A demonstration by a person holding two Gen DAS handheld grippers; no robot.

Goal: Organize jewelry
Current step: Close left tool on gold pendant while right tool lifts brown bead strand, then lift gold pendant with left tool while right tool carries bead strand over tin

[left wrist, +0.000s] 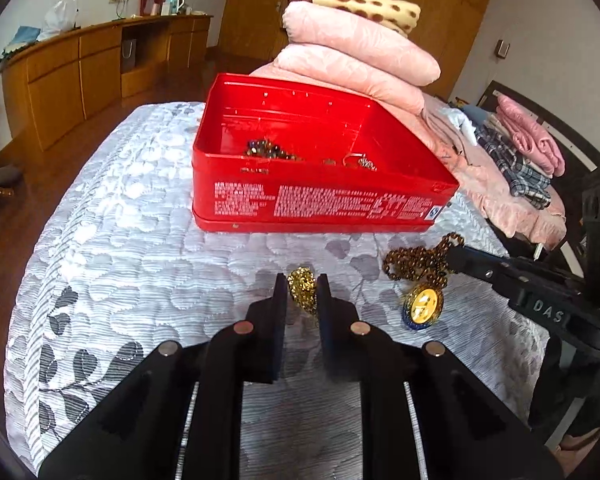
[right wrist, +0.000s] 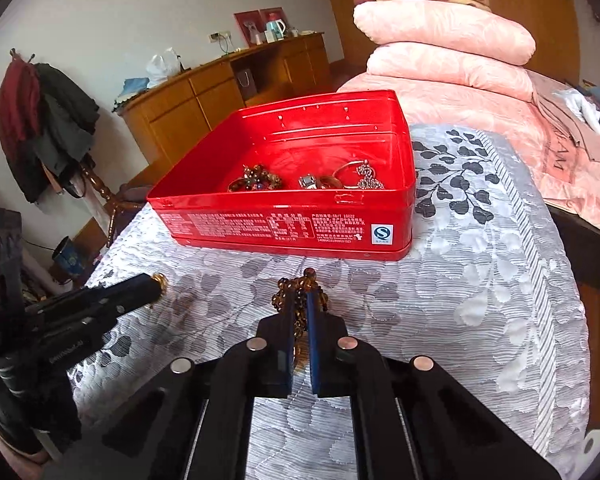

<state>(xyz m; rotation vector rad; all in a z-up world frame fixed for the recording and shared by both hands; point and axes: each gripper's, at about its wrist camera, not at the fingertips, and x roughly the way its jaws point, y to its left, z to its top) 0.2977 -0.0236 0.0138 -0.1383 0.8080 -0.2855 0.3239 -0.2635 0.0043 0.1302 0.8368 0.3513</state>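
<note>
Lying beside bead necklace (left wrist: 416, 264): gold pendant (left wrist: 422, 306), red tin (left wrist: 320, 204)

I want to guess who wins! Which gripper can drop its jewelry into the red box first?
Probably the left gripper. It pinches only a small gold ornament. The right gripper holds a brown bead necklace whose gold pendant still lies on the bedspread. Both face the red tin.

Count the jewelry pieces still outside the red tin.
2: a gold piece in the left tool, a brown bead necklace in the right tool.
</note>
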